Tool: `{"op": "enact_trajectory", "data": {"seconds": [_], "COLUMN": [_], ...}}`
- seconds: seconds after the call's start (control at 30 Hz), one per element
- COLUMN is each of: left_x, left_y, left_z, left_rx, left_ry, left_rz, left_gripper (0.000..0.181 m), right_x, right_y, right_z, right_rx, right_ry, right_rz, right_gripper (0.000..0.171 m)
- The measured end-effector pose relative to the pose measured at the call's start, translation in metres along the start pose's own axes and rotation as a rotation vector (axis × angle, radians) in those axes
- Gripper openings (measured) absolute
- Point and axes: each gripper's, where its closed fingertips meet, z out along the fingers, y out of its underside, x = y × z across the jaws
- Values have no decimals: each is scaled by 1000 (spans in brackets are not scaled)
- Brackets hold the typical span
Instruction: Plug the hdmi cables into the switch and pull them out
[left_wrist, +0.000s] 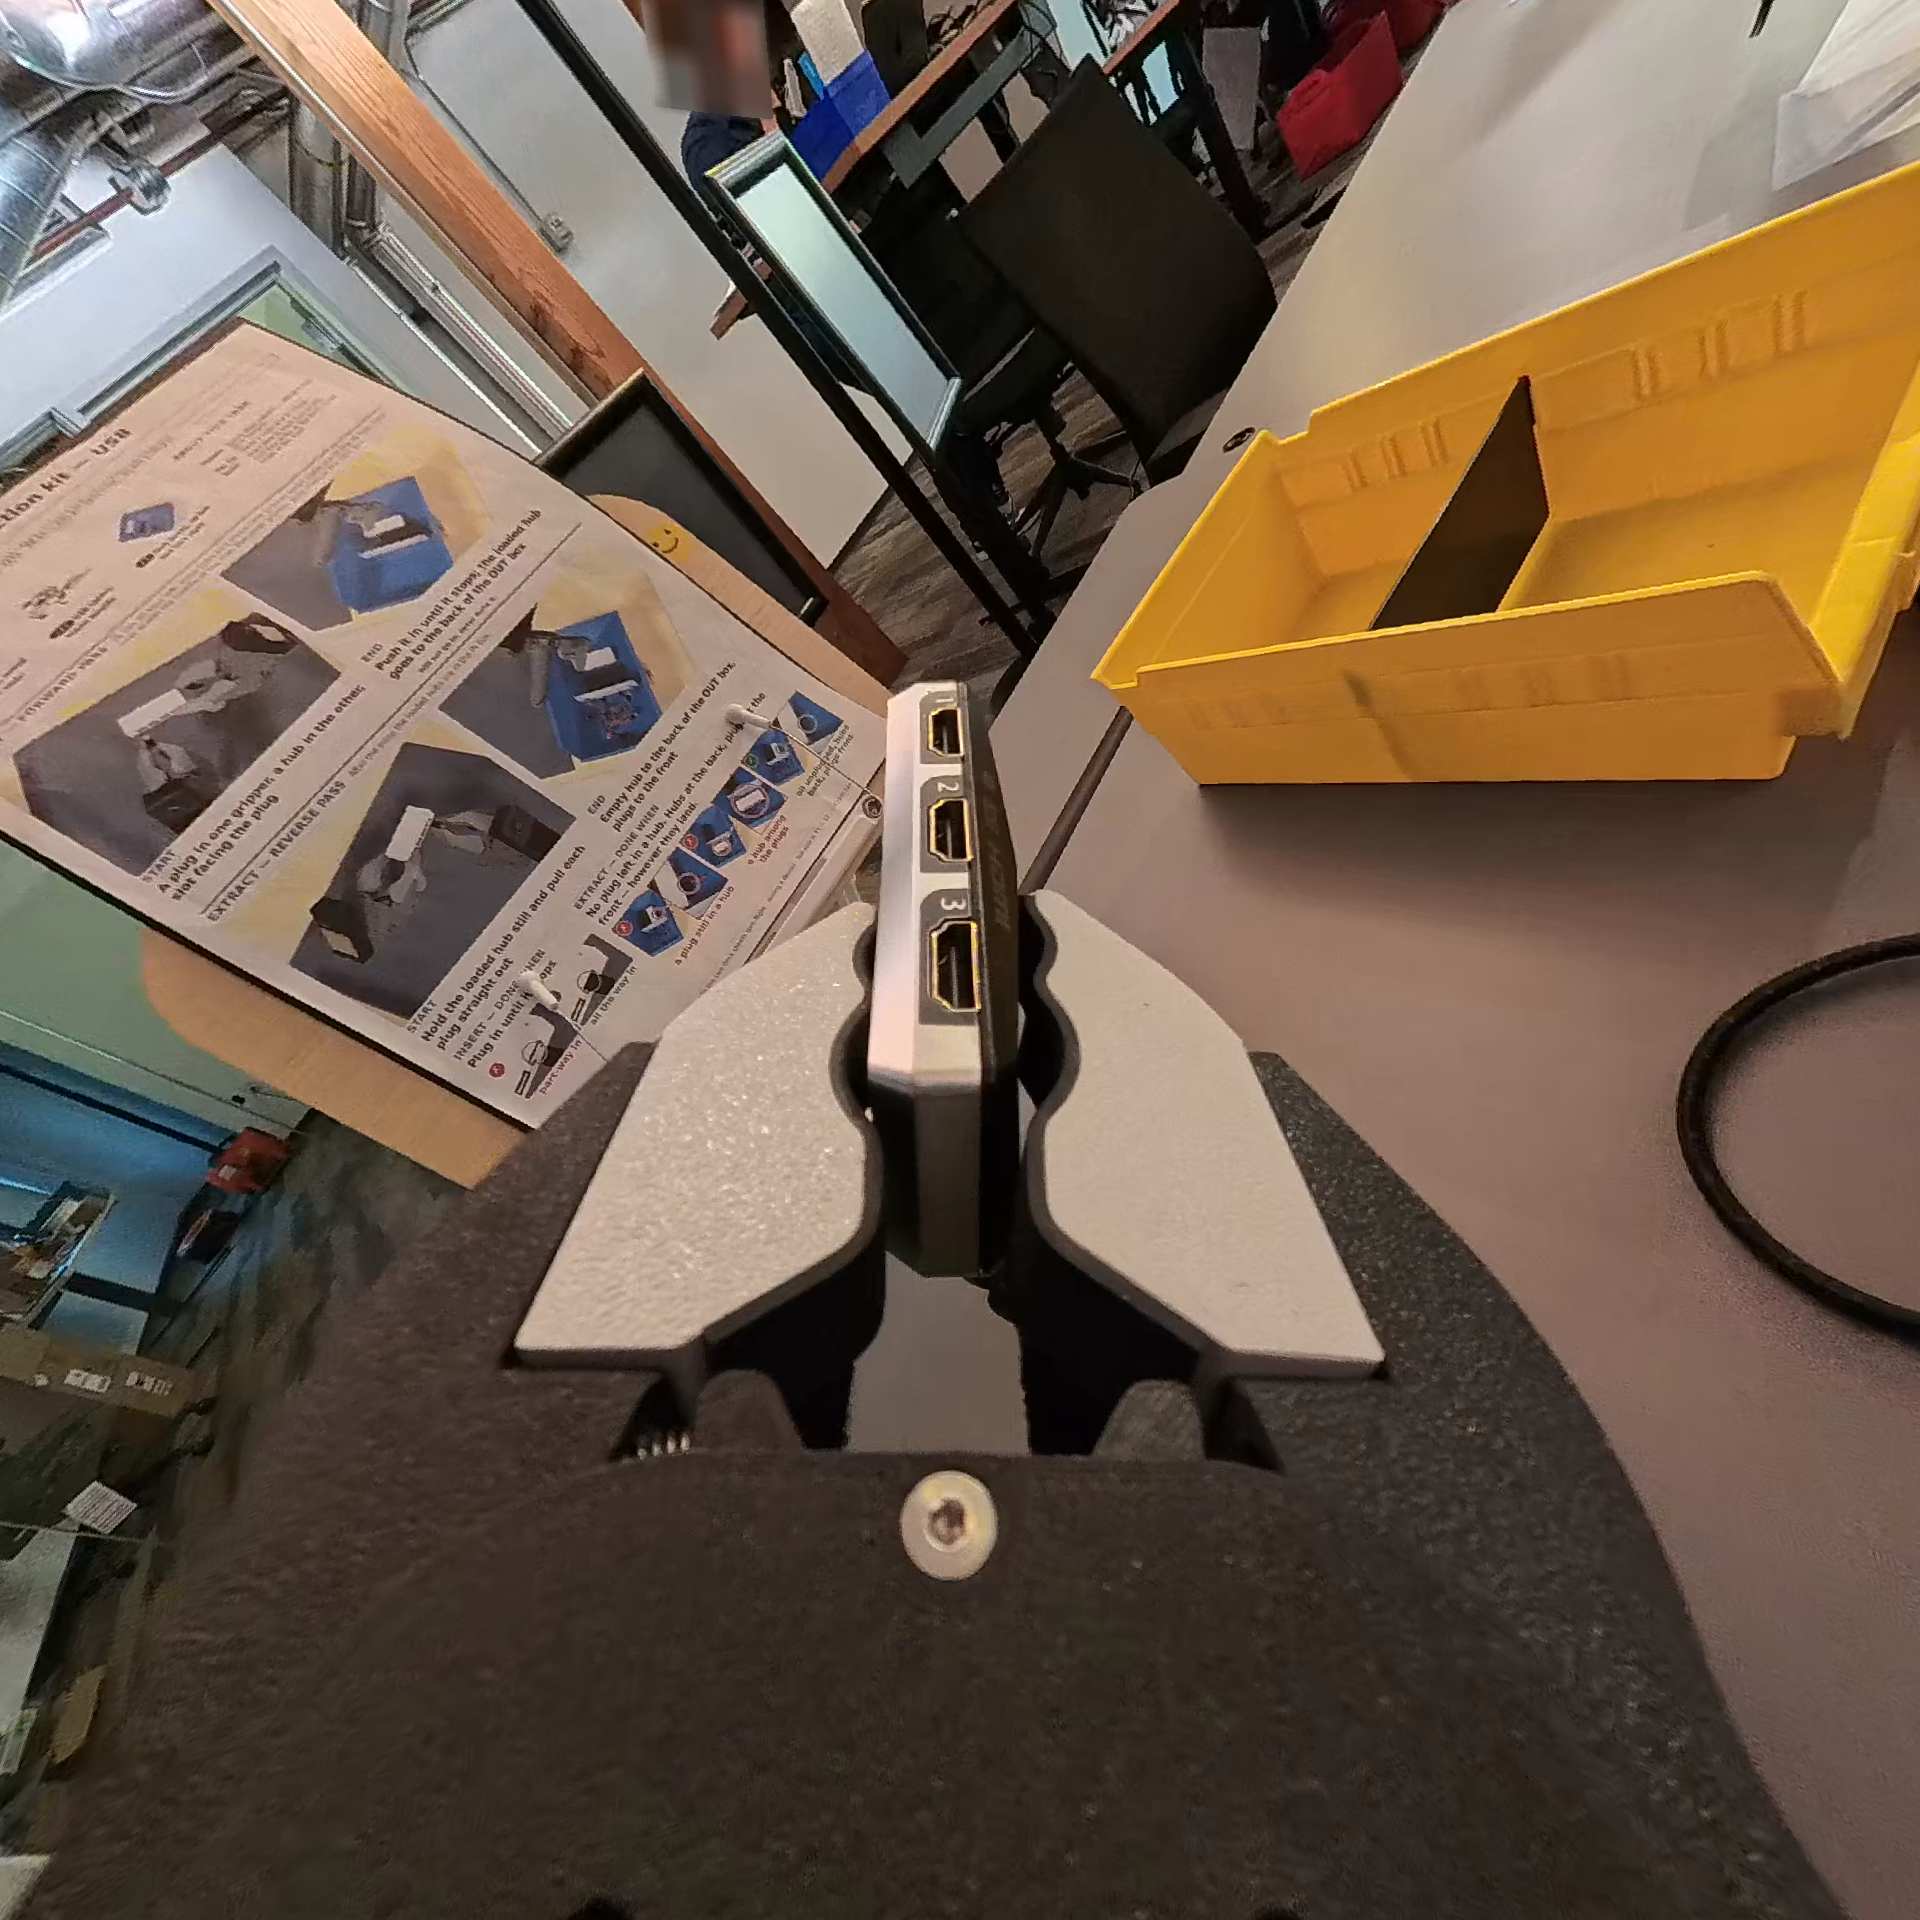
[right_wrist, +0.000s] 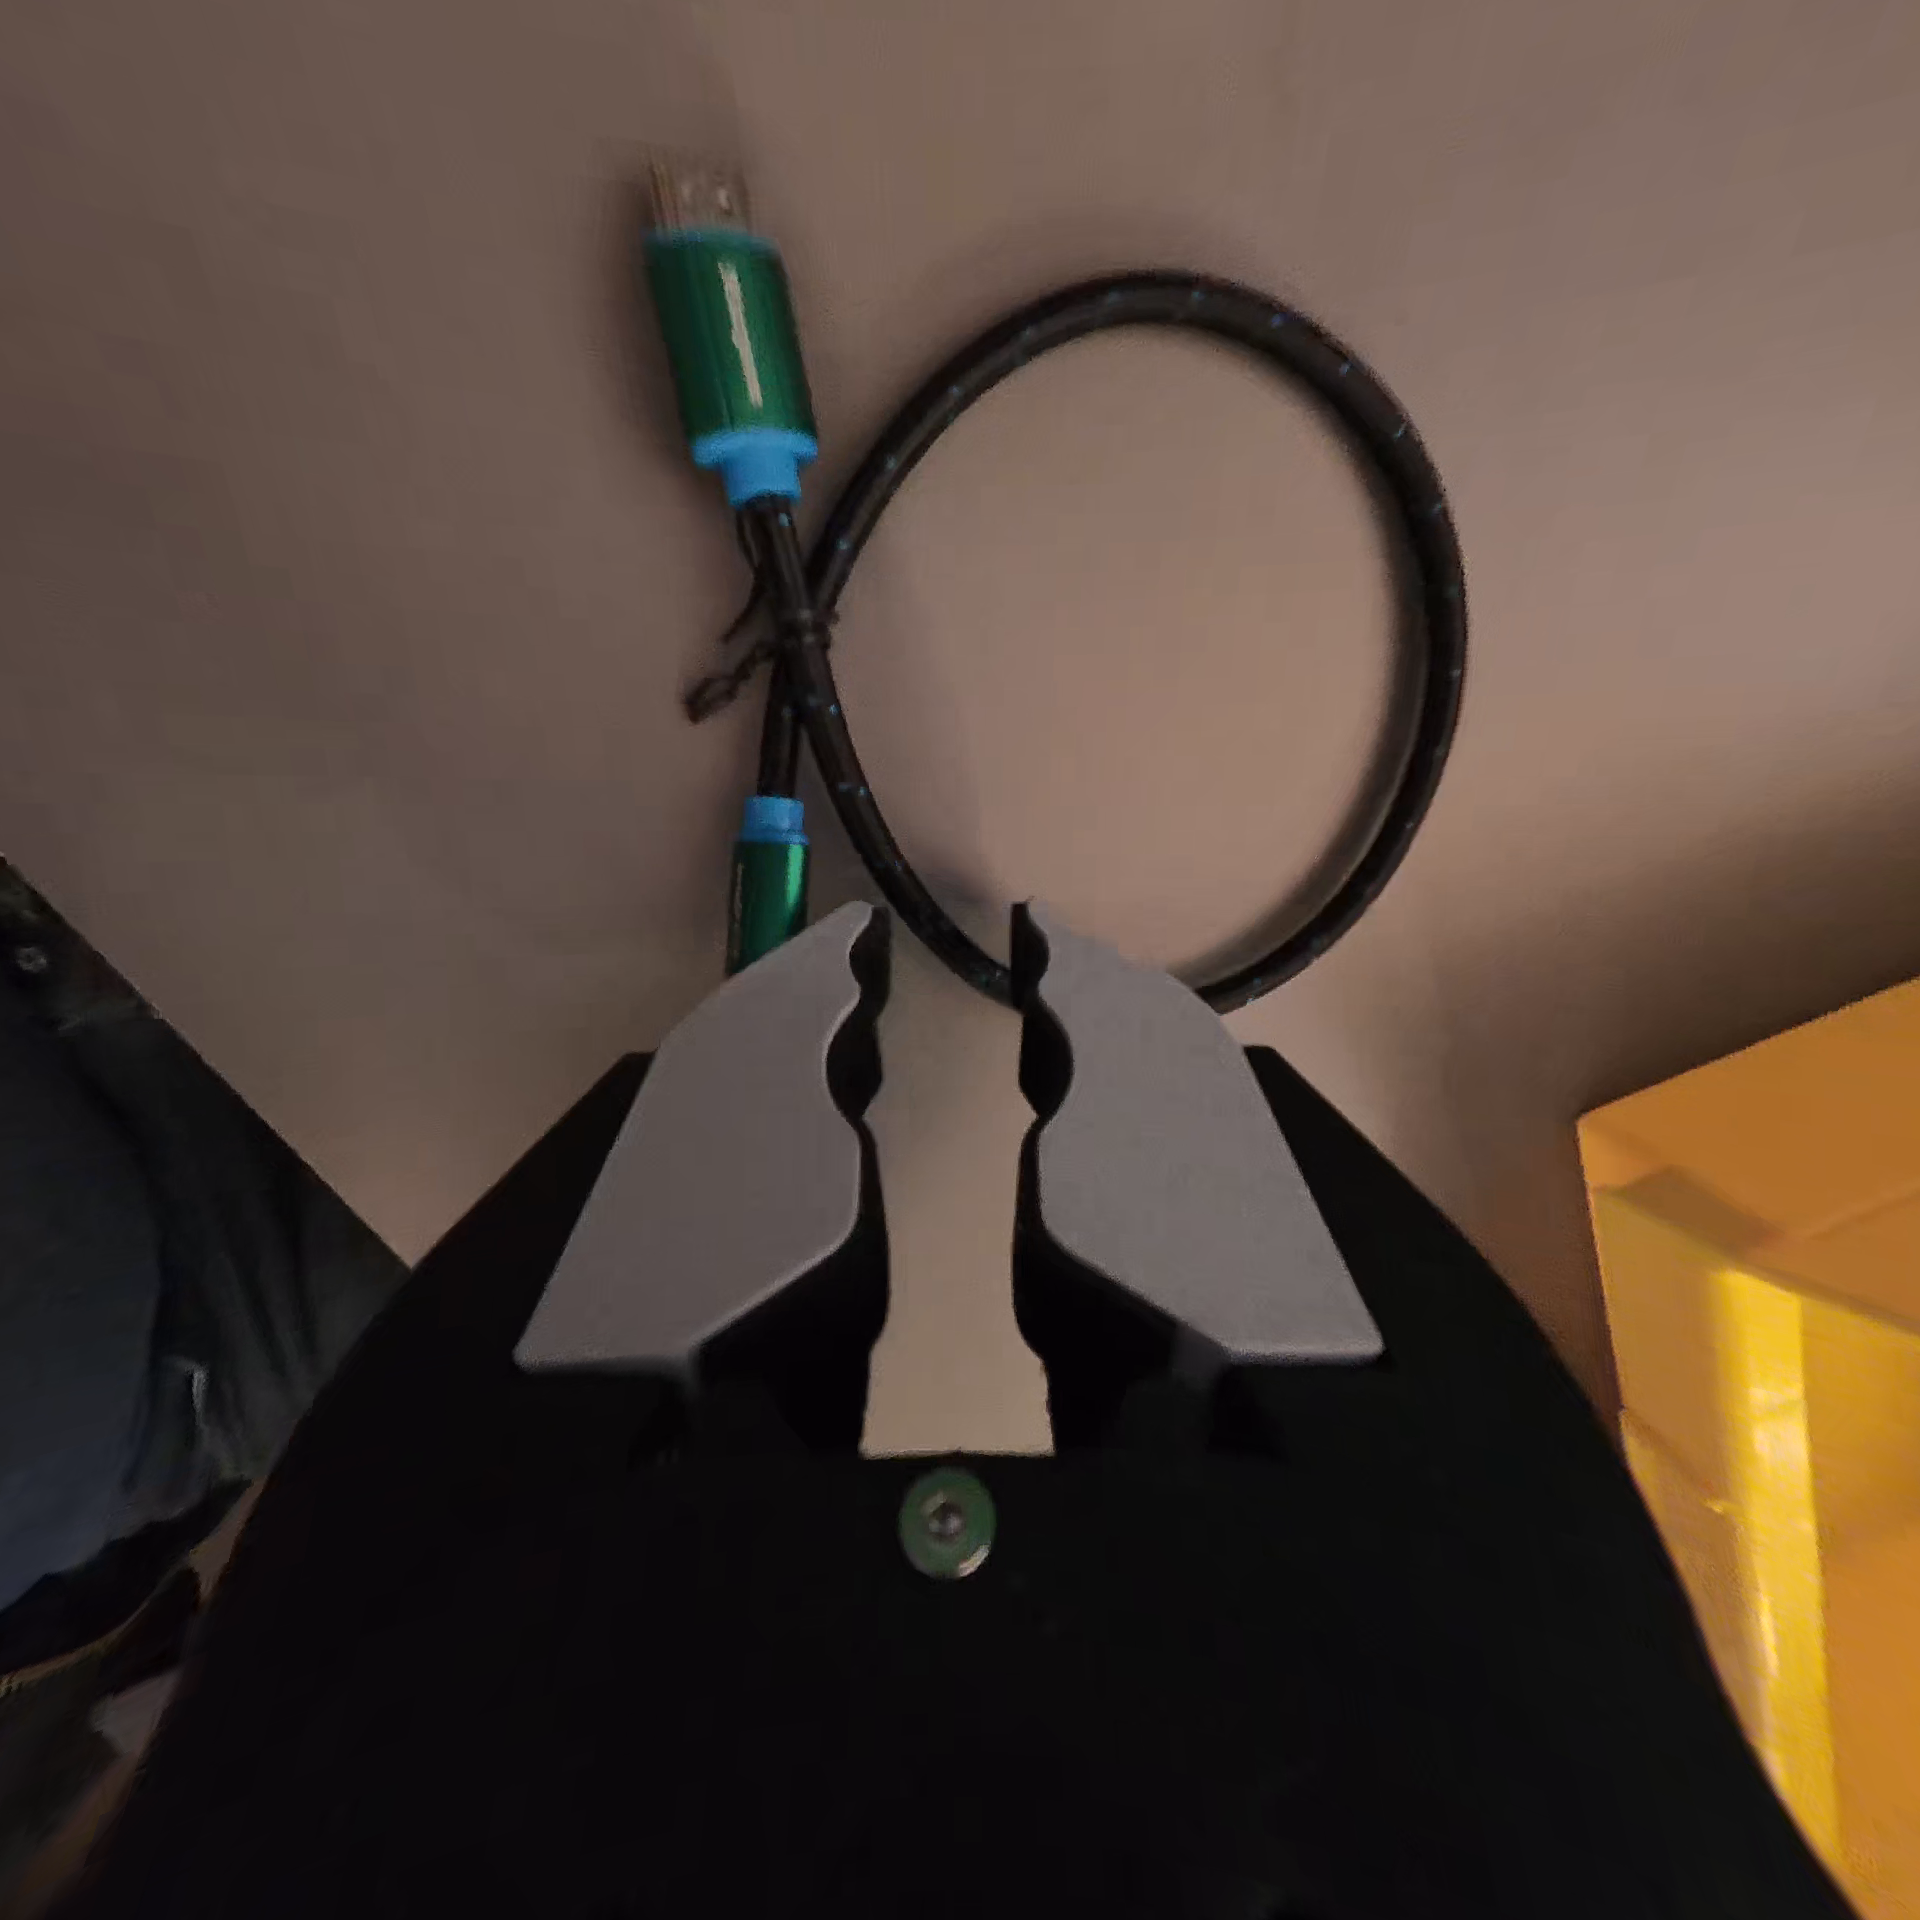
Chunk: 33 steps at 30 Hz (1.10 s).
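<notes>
Silver switch (left_wrist: 935, 966) clamped in left tongs (left_wrist: 948, 914); right tongs (right_wrist: 948, 920) parted over cable (right_wrist: 1195, 644).

Silver three-port switch (left_wrist: 928, 935) stands on edge, ports empty; black looped HDMI cable (right_wrist: 1423, 582), green plugs, lies on the table.

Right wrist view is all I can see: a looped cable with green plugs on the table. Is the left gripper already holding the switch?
Observer: Yes, the left gripper is shut on the switch, lifted off the table.
Operator: Is any plug in it?
Observer: No, all three ports are empty.
Operator: My yellow bin, is anything inside?
Observer: The yellow bin holds only a black divider.
</notes>
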Motion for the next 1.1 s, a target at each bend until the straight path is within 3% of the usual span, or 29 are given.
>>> {"op": "enact_trajectory", "data": {"seconds": [0.27, 0.37, 0.47, 0.6, 0.73, 0.87, 1.0, 1.1], "left_x": [-1, -1, -1, -1, -1, -1, -1, 0], "left_y": [1, 2, 2, 2, 2, 5, 3, 3], "left_z": [2, 2, 1, 0, 1, 2, 2, 2], "left_rx": [-5, -9, -12, -11, -12, -21, -14, -17], "left_ry": [-3, -7, -10, -10, -5, -7, -5, -4], "left_rz": [3, 8, 11, 15, 14, 20, 17, 21], "left_gripper": [23, 23, 23, 23, 23, 23, 23, 23], "right_x": [-18, -33, -35, -26, -20, -24, -21, -21], "right_y": [-60, -65, -70, -61, -56, -54, -56, -61], "right_z": [-30, -9, 4, 15, 17, 21, 20, 22], "right_rx": [351, 273, 266, 234, 224, 262, 326, 394], "right_ry": [108, 158, 222, 148, 134, -67, -148, -118], "right_rz": [-94, -128, -124, 35, 54, 194, 210, 151], "right_gripper": [26, 41, 43, 47, 41, 34, 27, 21]}}
